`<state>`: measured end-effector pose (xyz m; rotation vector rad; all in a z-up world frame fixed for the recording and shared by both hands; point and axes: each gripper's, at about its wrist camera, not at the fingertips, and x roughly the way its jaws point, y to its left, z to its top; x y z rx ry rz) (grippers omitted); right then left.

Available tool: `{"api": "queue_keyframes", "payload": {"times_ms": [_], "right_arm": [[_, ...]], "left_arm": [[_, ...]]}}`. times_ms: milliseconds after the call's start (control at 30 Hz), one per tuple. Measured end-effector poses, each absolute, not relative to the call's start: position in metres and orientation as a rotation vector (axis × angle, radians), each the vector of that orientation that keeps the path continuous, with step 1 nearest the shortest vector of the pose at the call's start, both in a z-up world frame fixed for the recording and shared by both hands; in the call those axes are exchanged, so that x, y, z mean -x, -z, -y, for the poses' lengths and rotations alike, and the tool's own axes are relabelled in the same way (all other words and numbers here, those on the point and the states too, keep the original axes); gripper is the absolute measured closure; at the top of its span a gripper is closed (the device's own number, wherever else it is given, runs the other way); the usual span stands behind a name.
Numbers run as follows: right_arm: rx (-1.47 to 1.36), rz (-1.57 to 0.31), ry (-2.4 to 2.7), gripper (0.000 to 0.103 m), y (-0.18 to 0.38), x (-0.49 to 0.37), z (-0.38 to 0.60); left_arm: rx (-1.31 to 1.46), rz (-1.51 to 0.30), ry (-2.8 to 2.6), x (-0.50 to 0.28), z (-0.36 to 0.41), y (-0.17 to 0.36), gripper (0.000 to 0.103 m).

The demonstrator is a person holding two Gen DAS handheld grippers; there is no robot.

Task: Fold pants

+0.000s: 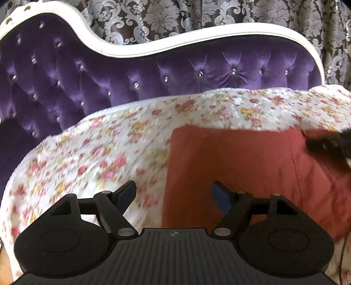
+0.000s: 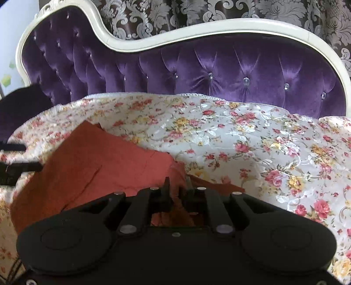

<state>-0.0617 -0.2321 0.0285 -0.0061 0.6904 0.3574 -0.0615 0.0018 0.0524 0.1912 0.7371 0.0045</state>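
Note:
Rust-red pants (image 1: 241, 166) lie partly folded on a floral cover (image 1: 98, 153). My left gripper (image 1: 173, 195) is open and empty, just above the pants' left edge. In the right wrist view the pants (image 2: 98, 162) lie left of centre, and my right gripper (image 2: 177, 193) is shut on a bunched fold of the red cloth, lifting it slightly. The right gripper also shows as a dark blurred shape in the left wrist view (image 1: 329, 144), at the pants' far right. The left gripper's dark tips show in the right wrist view (image 2: 19, 166) at the left edge.
The floral cover (image 2: 252, 142) drapes a purple tufted sofa (image 1: 153, 76) with a white curved frame (image 2: 175, 28). A patterned curtain (image 1: 197, 13) hangs behind. The cover spreads wide to the right of the pants.

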Motion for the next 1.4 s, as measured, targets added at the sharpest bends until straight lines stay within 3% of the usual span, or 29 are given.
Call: {"api": "queue_keyframes", "payload": {"times_ms": [300, 367, 433, 467, 567, 600, 833, 1000, 1167, 1400], "right_arm": [[-0.029, -0.682, -0.336, 0.088, -0.027, 0.07, 0.236], [-0.05, -0.681, -0.329, 0.088, -0.025, 0.07, 0.238], [-0.06, -0.679, -0.324, 0.087, -0.025, 0.071, 0.239], [-0.056, -0.678, -0.315, 0.085, -0.027, 0.072, 0.238], [-0.045, -0.642, -0.281, 0.06, -0.037, 0.086, 0.24], [-0.043, -0.621, -0.266, 0.059, -0.042, 0.093, 0.242], [-0.03, -0.535, -0.262, 0.059, -0.064, 0.144, 0.233], [0.059, -0.648, -0.238, 0.067, -0.04, 0.165, 0.211], [-0.028, -0.732, -0.191, 0.068, -0.032, 0.174, 0.222], [-0.072, -0.612, -0.217, 0.07, -0.067, 0.143, 0.226]], "left_arm": [[-0.181, -0.878, -0.06, -0.032, -0.017, -0.018, 0.027], [-0.15, -0.89, -0.062, -0.042, -0.024, -0.015, 0.019], [-0.117, -0.904, -0.064, -0.047, -0.03, -0.014, 0.017], [-0.106, -0.911, -0.063, -0.048, -0.032, -0.016, 0.018], [-0.133, -0.871, -0.086, -0.033, -0.033, -0.031, 0.022], [-0.14, -0.854, -0.093, -0.025, -0.034, -0.038, 0.022], [-0.148, -0.765, -0.036, 0.035, -0.029, -0.072, 0.022], [-0.222, -0.81, 0.037, 0.068, -0.006, -0.049, 0.022], [-0.291, -0.817, 0.047, 0.088, 0.001, -0.02, 0.021], [-0.243, -0.828, 0.045, 0.086, -0.004, -0.02, 0.02]]}}
